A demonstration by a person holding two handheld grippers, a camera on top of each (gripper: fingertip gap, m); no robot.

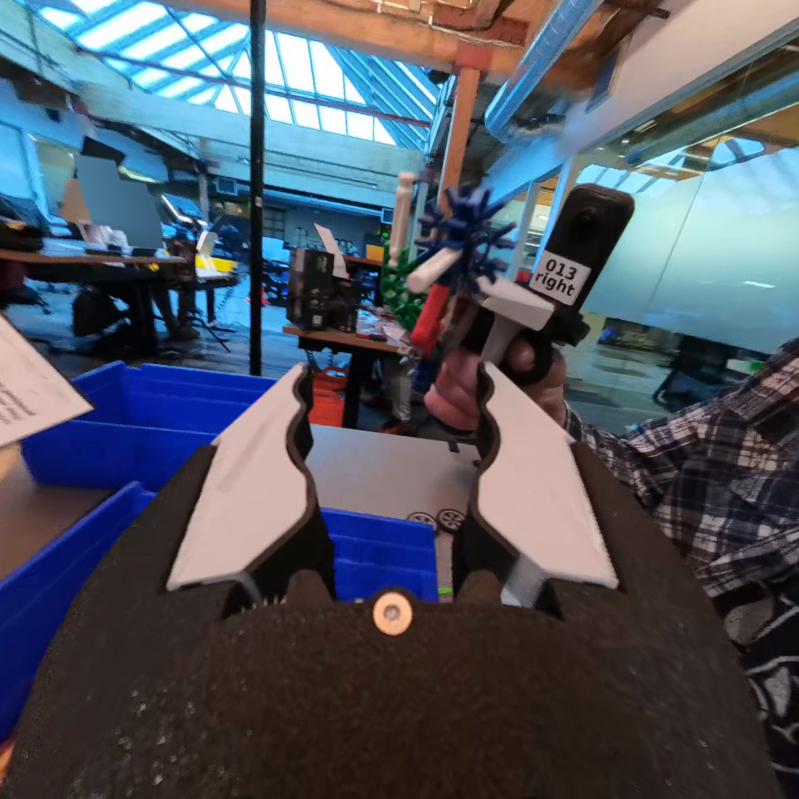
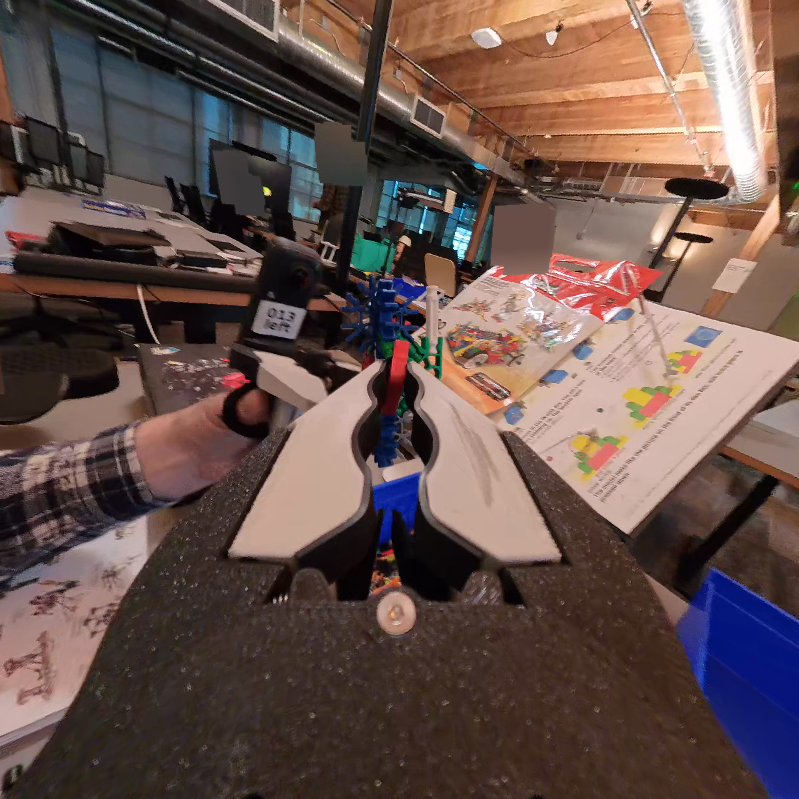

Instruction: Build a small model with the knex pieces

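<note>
Pinching toy model [image 2: 391,346], right gripper [image 2: 394,380]; left gripper [image 1: 391,385] fingers spread, empty.

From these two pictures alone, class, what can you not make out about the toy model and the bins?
- Toy model: its lower half is hidden between the right tool's fingers in the right wrist view, and it is blurred in the left wrist view.
- Near blue bin: the open left tool hides its contents in the left wrist view.
- Small wheels: partly hidden behind a finger, too small to count.

Blk foam gripper [image 1: 394,372], plaid sleeve [image 1: 691,484], seemingly flannel.
</note>
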